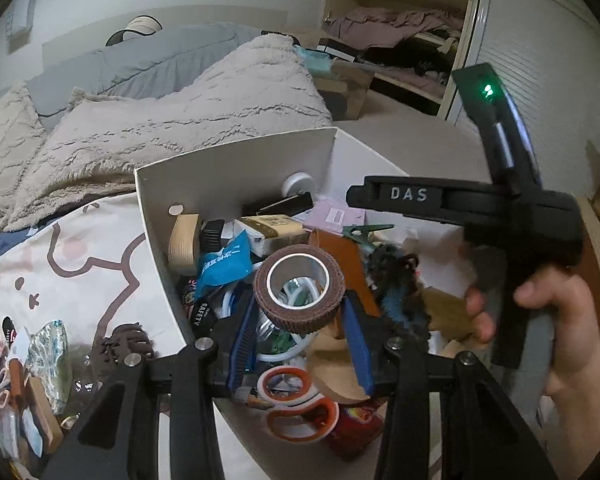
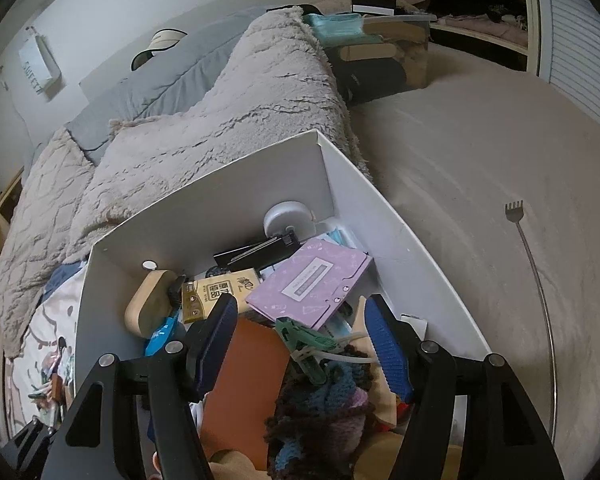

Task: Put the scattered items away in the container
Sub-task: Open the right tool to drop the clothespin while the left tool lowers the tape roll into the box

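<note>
My left tool (image 1: 300, 344) is above the white rectangular cardboard box (image 1: 236, 164), and between its blue ribbed fingers (image 1: 242, 344) sits a brown roll of crepe tape (image 1: 299, 292). The tape touches both fingers, so this tool is closed on it. The roll is over the things that already lie in the box: a pair of orange-handled scissors (image 1: 300, 408), a blue plastic packet (image 1: 224, 264) and a light wooden block with rounded ends (image 1: 185, 242).

My right tool (image 2: 300, 344) is also over the box (image 2: 420, 264). Its fingers (image 2: 388, 352) stand wide apart and hold nothing. Between them I see a flat orange-brown card (image 2: 244, 384), a green plastic clothes peg (image 2: 304, 340) and a crocheted woollen piece in brown and blue (image 2: 320, 420). Further inside the box lie a lilac patterned paper folder (image 2: 312, 284) and a gold-coloured packet with print (image 2: 216, 292).

In the left wrist view my right hand (image 1: 572, 332) holds the black handle of the right tool at the right side of the box.

The box stands on a bed with a white cartoon-printed sheet (image 1: 80, 264) and a fluffy beige blanket (image 1: 188, 116). More small items (image 1: 20, 392) are scattered on the sheet, left of the box. On the beige floor (image 2: 480, 140) lies a thin metal back scratcher (image 2: 540, 280).
</note>
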A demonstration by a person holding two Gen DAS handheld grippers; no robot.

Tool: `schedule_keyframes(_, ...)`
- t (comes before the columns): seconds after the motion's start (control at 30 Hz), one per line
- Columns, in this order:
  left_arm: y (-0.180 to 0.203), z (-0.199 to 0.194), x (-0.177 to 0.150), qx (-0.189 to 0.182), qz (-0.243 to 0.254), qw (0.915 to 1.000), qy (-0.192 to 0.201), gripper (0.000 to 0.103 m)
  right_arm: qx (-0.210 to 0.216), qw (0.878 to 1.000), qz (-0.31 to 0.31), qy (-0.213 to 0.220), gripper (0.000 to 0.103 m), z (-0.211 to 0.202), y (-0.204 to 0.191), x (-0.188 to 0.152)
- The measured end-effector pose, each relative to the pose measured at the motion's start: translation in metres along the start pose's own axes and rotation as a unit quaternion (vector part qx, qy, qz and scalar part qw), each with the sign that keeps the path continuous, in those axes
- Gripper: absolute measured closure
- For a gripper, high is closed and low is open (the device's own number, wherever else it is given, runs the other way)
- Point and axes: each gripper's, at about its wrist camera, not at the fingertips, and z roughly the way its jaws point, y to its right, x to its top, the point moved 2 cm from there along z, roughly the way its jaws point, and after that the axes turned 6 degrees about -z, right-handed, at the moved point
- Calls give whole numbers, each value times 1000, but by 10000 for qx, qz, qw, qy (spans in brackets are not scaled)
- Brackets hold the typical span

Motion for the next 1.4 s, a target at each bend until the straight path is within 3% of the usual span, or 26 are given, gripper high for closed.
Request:
schedule_keyframes(0.17,-2,3,-1,54,-36,10000,19,60,-35,10000,-10,-17,37,1,-2,-1)
schedule_keyframes(0.2,-3,4,-1,87,-60,9999,23,52,-41,10000,2,-21,37,1,-1,-1)
schedule_keyframes(0.23,-4,4,-1,130,-91,9999,43,38,-44,10000,11,-22,37,1,-1,-1)
schedule_keyframes(0.3,-5,3,-2,157,-134,9997,114,31,-42,10000,15,-14,37,1,-1,-1)
schedule_keyframes(0.83,-12,-8,-6,46,-153,9998,144,22,51,9999,-63,-120,37,4,-4,-5)
schedule_keyframes(0.87,-12,-9,-6,23,-146,9998,161,19,63,9999,-72,-130,37,4,-5,-5)
schedule_keyframes(0.93,-12,-13,-6,59,-135,9996,224,4,83,9999,-82,-121,37,3,-5,-5)
schedule_keyframes(0.97,-12,-15,-6,109,-139,9995,256,2,99,9998,-81,-118,36,3,-5,-6)
schedule_keyframes(1.0,-13,-17,-6,102,-146,9995,280,2,119,9998,-67,-120,35,2,-4,-5)
schedule_keyframes(1.07,-16,-21,-6,71,-190,9994,294,2,153,9998,-37,-96,16,0,-4,-4)
schedule_keyframes(1.13,-21,-25,-6,99,-245,9991,318,1,187,9998,-28,30,9,-6,-4,-2)
schedule_keyframes(1.27,-32,-35,-6,160,-311,9988,353,0,73,9993,-130,336,0,-20,-10,-2)
schedule_keyframes(1.4,-45,-48,-8,247,-392,9981,412,0,-5,9985,-273,469,0,-31,-18,-6)
